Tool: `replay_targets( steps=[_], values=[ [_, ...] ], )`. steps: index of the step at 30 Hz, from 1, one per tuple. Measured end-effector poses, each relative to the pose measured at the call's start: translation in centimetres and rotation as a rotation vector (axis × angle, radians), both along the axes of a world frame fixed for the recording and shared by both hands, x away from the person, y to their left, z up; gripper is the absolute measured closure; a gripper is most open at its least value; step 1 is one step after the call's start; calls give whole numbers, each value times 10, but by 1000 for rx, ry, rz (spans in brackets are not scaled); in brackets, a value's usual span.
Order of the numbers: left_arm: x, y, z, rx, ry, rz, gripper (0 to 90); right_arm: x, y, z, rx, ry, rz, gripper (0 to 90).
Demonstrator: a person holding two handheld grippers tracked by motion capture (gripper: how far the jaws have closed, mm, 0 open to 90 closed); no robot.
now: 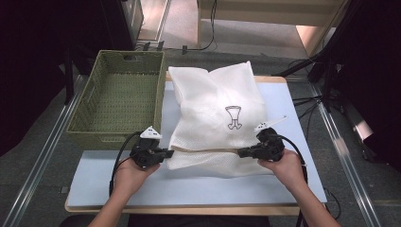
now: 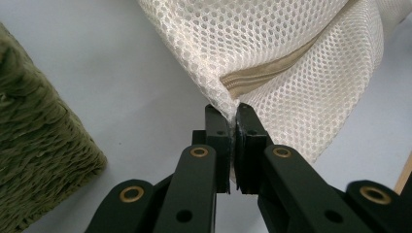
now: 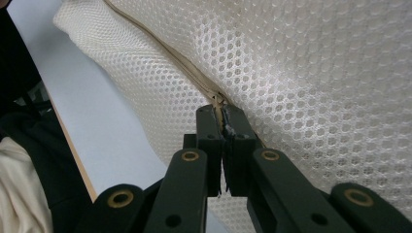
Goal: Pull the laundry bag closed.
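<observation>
Mesh bag (image 1: 215, 113): white, bulging, printed with a small black outline figure. Lies on the pale blue table (image 1: 189, 187), mid to far part, its near edge folded over along a beige zipper (image 2: 272, 73). The zipper line runs across the near side between the two grippers.

Left gripper (image 1: 166, 153): at the bag's near left corner, pointing right toward it. Jaws pressed together on a pinch of mesh just beside the zipper end, as seen in the left gripper view (image 2: 233, 114). The bag spreads up and to the right from the jaws.

Right gripper (image 1: 242, 152): at the bag's near right side, pointing left. Jaws pressed together on the zipper seam, seen in the right gripper view (image 3: 222, 114); mesh rises above and to the right of the jaws.

Basket (image 1: 94, 125): green, woven, at the table's far left, just beside the bag's left edge and just beyond the left gripper.

Hands (image 1: 283, 165): one on each gripper, forearms coming in from the near edge.
</observation>
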State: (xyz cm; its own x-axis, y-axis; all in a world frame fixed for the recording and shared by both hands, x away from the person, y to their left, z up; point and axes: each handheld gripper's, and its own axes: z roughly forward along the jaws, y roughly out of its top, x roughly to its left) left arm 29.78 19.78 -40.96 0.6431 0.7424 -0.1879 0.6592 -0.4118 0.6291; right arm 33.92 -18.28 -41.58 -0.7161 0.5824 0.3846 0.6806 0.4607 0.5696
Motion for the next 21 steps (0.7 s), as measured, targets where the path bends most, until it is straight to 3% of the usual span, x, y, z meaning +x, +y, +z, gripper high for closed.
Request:
replay_targets(
  steps=[19, 21],
  values=[
    [1, 1, 1, -13, 12, 5, 888, 0, -1, 0, -8, 1, -5, 891],
    [2, 2, 1, -12, 17, 8, 888, -2, -4, 0, -33, -10, -14, 891]
  ],
)
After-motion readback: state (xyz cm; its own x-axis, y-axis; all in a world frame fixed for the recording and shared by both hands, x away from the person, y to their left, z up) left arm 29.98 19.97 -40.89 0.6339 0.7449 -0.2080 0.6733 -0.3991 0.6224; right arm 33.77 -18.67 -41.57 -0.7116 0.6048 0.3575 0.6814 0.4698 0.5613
